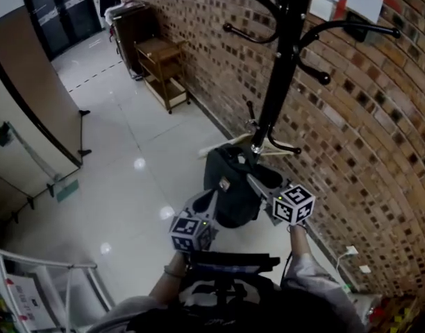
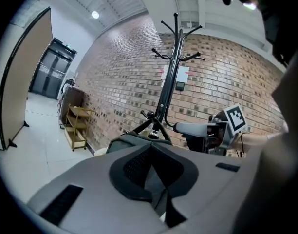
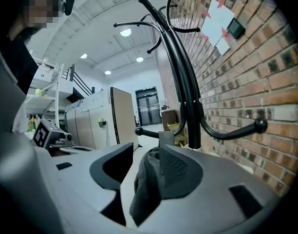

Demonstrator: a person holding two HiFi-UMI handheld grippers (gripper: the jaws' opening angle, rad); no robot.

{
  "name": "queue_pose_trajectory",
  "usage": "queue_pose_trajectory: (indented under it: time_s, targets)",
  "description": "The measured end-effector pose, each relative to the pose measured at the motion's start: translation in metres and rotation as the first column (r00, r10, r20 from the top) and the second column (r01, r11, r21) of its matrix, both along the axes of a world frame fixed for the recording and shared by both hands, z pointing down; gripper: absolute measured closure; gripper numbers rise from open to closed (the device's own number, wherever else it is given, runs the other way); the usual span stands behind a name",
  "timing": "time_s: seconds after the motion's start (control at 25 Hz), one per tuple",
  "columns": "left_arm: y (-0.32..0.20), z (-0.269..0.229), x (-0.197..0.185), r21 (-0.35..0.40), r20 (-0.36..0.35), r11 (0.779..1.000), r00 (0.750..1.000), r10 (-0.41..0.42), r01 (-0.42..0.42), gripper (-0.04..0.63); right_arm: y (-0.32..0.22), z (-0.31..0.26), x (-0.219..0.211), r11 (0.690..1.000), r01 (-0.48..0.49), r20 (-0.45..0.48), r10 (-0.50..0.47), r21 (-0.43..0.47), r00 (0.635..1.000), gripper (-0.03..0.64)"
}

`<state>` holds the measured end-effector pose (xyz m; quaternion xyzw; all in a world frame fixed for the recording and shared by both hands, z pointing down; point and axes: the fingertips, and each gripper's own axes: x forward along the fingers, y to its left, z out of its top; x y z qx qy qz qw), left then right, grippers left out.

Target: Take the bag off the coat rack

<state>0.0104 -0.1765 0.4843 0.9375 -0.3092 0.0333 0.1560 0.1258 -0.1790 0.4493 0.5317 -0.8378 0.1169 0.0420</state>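
Red-brown brick wall (image 1: 379,151) rose over glossy white floor tiles (image 1: 129,137), and the tall black metal coat rack (image 1: 282,61) stood close against it. The dark grey fabric bag (image 1: 230,189) was low beside the rack's pole, at 6 o'clock from its lower hooks. The right gripper (image 3: 151,162), at the bag's 3 o'clock, had its jaws nipped onto a fold of the bag's fabric. The left gripper (image 2: 151,147), at the bag's 7 o'clock, had its jaws pressed together with nothing seen between them.

Brick wall (image 1: 365,137); glossy floor (image 1: 129,137); seemingly wooden trolley (image 1: 164,68)
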Motion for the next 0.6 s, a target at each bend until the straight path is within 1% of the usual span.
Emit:
queue_pose_trajectory:
  time_s: [0.08, 0.12, 0.2, 0.32, 0.44, 0.6]
  targets:
    - [-0.008, 0.002, -0.001, -0.004, -0.002, 1.0, 1.0, 0.013, -0.013, 0.588, -0.009, -0.001, 0.009, 1.0, -0.007, -0.015, 0.007, -0.002, 1.0, 0.44]
    - [-0.011, 0.003, -0.001, -0.007, -0.004, 1.0, 1.0, 0.017, -0.017, 0.588, -0.014, 0.0, 0.013, 1.0, -0.004, -0.014, 0.004, -0.011, 1.0, 0.421]
    - [-0.016, 0.008, -0.001, -0.017, -0.004, 1.0, 1.0, 0.021, -0.021, 0.588, -0.021, 0.004, 0.016, 0.999, 0.028, 0.005, -0.028, -0.041, 1.0, 0.39]
    - [-0.02, 0.012, -0.003, -0.025, 0.005, 0.999, 1.0, 0.02, -0.02, 0.588, -0.031, 0.01, 0.014, 0.992, 0.096, 0.026, -0.095, -0.084, 0.995, 0.389]
    - [-0.024, 0.013, -0.003, -0.028, 0.009, 1.0, 1.0, -0.002, 0.002, 0.588, -0.042, 0.013, 0.015, 0.982, 0.151, 0.029, -0.149, -0.113, 0.988, 0.388]
    - [-0.027, 0.015, -0.008, -0.031, 0.014, 0.998, 0.999, -0.048, 0.048, 0.588, -0.052, 0.021, 0.016, 0.966, 0.219, 0.063, -0.212, -0.142, 0.975, 0.389]
